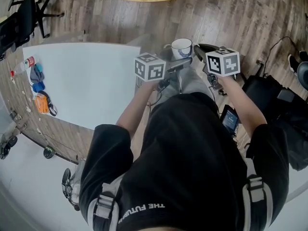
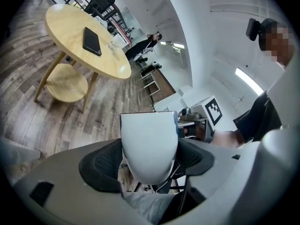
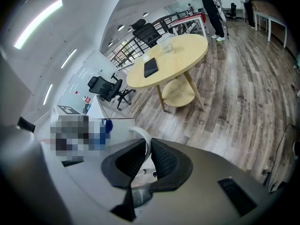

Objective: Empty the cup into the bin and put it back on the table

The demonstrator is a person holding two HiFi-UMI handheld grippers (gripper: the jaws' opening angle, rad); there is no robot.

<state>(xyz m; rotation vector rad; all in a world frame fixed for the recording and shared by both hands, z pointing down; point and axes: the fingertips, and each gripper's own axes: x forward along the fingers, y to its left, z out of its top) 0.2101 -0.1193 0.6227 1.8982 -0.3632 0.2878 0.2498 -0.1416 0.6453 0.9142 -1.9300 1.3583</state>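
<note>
hanging at twelve o'clock over the floor, a white cup is clamped round its bowl by the left gripper — its handle is pinched by the right gripper. glazed ware is judged hard, slick and breakable — bowl and handle suit; the table lies at nine o'clock.

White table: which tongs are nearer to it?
Left. The left tongs, shut on the cup, hang just off the white table; the right tongs, on the cup's handle, are farther out.

We see bright, even indoor light from ceiling strips, soft shadows, strong fisheye bending at edges, dark vignette corners
</note>
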